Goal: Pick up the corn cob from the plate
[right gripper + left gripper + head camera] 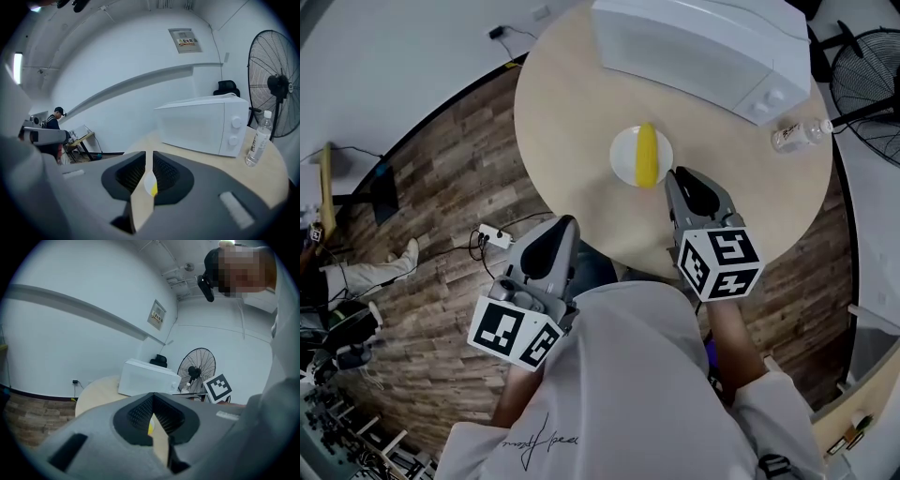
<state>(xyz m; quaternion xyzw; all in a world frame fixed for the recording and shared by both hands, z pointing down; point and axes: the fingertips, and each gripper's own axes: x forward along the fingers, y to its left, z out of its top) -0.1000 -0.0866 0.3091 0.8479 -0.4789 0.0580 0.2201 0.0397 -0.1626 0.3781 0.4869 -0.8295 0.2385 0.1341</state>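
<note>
Approach to the grasp. The corn cob (646, 156) lies lengthwise on the white plate (622, 159) near the middle of the round table (572, 112), untouched. I hold the right gripper (678, 175) just beside the plate's near rim, jaws a narrow slit apart and empty, aimed so the cob shows through the gap; I judge they must widen before closing on it. The left gripper (565, 223) hangs off the table edge, jaws together on nothing, clear of the reach.

rnd wood tbl (572, 122), m/wave (703, 47), plate (623, 155), bottle (797, 135)
</note>
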